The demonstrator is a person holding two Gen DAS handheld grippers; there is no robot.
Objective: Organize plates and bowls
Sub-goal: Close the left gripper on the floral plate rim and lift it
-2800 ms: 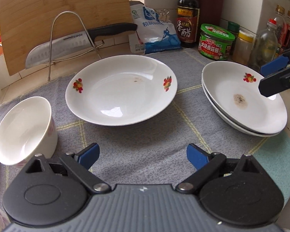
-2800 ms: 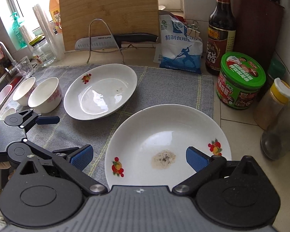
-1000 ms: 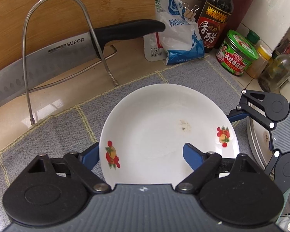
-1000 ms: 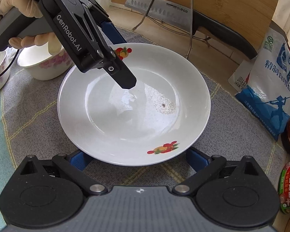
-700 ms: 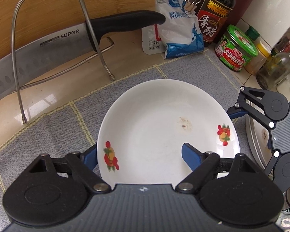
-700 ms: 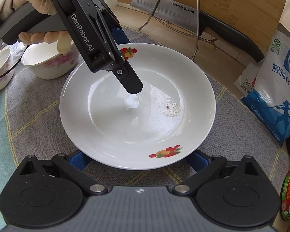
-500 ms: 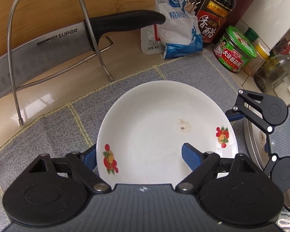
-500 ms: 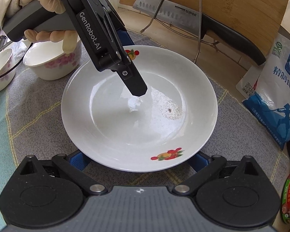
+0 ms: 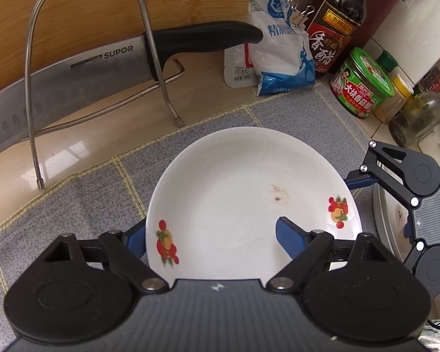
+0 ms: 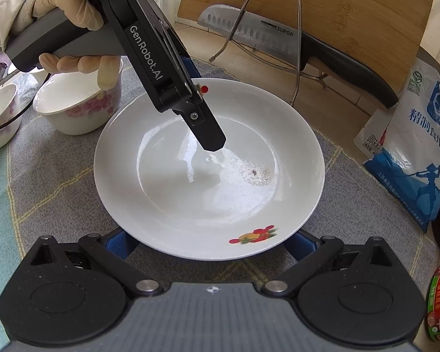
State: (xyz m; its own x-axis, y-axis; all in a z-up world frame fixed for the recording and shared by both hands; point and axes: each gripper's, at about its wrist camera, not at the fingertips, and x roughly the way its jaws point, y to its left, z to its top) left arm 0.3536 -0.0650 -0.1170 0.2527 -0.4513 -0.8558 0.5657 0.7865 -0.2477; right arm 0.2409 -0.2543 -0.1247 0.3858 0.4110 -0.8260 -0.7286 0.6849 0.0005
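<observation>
1. The left gripper (image 9: 211,236) straddles the near rim of the white plate (image 9: 234,187): one blue finger (image 9: 290,236) lies over the plate's inside, the other sits outside and below the rim, so the rim runs between them
2. Its jaws stand fairly wide; whether the pads actually press on the rim cannot be told
3. The right gripper (image 10: 211,242) meets the same plate (image 10: 176,205) from the opposite side, and its two blue fingertips (image 10: 118,242) are mostly hidden beneath the plate's edge, one at each side of the near rim
4. Those fingers are spread wide under the plate; contact with its underside cannot be made out
5. In the right wrist view the left gripper (image 10: 190,108) slants down over the plate, its black finger tip above the bowl of the plate, carried by a gloved hand (image 10: 70,29)
6. The plate lies on a grey cloth (image 9: 88,193), with a small brown stain (image 9: 278,193) beyond the left gripper's inner finger and fruit prints on the rim
7. Beyond the left gripper's fingers a knife (image 9: 102,64) rests in a wire rack (image 9: 149,29) before a wooden board (image 9: 102,3)
8. Past the plate, beside the gloved hand, stands a flowered bowl (image 10: 79,108), and a second bowl (image 10: 0,117) just beside it
9. A salt bag (image 9: 278,52), a dark bottle (image 9: 337,23) and a green-lidded jar (image 9: 363,85) stand further off, beyond the plate's far right edge
</observation>
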